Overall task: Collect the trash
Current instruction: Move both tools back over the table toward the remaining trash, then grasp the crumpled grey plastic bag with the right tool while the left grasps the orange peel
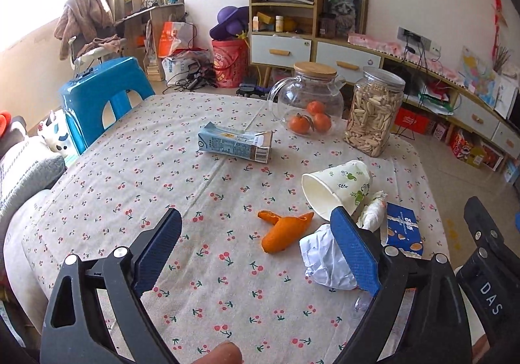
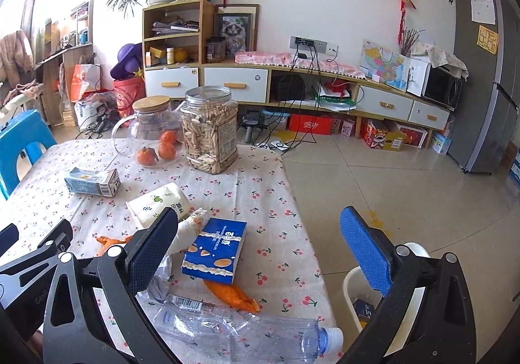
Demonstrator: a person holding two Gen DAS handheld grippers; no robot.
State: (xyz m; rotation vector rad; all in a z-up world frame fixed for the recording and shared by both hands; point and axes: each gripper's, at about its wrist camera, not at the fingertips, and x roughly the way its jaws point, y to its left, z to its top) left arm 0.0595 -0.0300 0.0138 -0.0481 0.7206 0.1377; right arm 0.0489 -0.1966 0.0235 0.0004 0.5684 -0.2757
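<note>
Left wrist view: the left gripper, jaws spread and empty, hovers low centre over one orange peel. "DAS" reads on the right gripper, lower right. Mid-frame: one milk carton, one tipped paper cup, crumpled paper.

Right wrist view: the right gripper, jaws spread, empty. One blue box at centre, one crushed bottle at bottom, a white bin lower right. Three tangerines sit in the glass jug.

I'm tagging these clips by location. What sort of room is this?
Probably a home living and dining room: a cloth-covered table, a fridge and a microwave on a long drawer cabinet.
</note>
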